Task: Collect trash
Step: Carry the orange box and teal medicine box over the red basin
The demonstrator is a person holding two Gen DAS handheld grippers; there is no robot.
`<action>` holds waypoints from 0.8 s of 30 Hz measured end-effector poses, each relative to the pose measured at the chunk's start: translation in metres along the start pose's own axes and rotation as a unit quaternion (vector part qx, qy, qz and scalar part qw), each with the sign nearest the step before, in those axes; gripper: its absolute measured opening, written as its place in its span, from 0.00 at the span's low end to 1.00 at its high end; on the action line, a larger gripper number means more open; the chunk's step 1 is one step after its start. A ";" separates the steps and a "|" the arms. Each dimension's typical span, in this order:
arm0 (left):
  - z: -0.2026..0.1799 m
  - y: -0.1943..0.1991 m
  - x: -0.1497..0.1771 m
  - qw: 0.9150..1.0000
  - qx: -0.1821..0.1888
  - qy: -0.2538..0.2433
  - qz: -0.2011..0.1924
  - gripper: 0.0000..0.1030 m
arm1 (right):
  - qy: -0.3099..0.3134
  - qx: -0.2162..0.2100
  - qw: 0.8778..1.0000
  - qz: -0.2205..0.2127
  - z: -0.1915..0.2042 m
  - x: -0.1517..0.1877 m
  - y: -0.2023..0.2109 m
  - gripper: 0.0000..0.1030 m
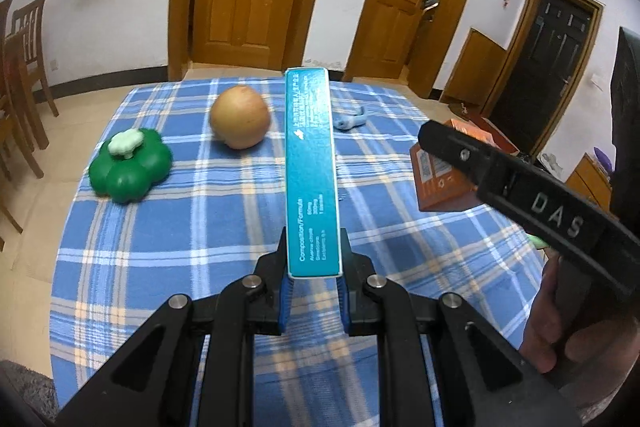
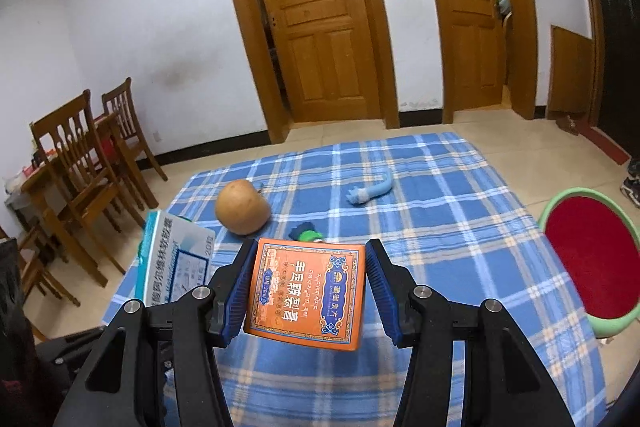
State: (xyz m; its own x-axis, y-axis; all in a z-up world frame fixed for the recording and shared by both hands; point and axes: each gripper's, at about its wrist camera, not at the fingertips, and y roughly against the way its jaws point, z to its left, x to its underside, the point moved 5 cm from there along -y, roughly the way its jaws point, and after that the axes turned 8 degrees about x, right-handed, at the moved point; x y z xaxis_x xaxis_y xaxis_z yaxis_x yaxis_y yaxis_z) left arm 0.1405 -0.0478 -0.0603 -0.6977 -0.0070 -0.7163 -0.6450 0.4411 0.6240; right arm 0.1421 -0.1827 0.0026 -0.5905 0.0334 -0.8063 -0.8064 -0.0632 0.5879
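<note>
Teal box (image 1: 312, 171): your left gripper (image 1: 314, 297) clamps it, jaws narrow.
Orange box (image 2: 306, 293): your right gripper (image 2: 306, 291) grips it half-wide, above the plaid cloth (image 2: 460, 227).

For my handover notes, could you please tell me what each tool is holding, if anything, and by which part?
The left tool clamps the teal box by the long flat faces at its near end. The right tool holds the orange box across its two opposite side faces.
</note>
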 end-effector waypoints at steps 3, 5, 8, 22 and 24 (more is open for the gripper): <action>-0.013 -0.004 -0.002 1.000 0.008 -0.013 0.005 0.17 | -0.001 0.013 1.000 -0.007 -0.011 0.002 0.008 0.53; -0.022 -0.008 -0.002 1.000 0.015 -0.023 0.009 0.17 | -0.008 0.023 1.000 -0.008 -0.023 0.004 0.012 0.53; -0.039 -0.014 -0.001 0.999 0.029 -0.038 0.014 0.17 | -0.020 0.039 0.999 -0.009 -0.039 0.006 0.018 0.53; -0.139 -0.061 0.004 0.985 0.115 -0.114 0.059 0.17 | -0.077 0.152 0.985 -0.028 -0.145 0.016 0.073 0.54; -0.160 -0.068 0.006 0.980 0.130 -0.133 0.065 0.17 | -0.092 0.167 0.981 -0.033 -0.161 0.019 0.082 0.54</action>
State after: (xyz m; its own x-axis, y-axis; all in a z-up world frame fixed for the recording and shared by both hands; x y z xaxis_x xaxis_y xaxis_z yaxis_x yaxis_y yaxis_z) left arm 0.1304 -0.2212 -0.0566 -0.6404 0.2841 -0.7135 -0.4306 0.6365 0.6399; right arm 0.0693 -0.3474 0.0250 -0.5082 0.2071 -0.8360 -0.7899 0.2748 0.5483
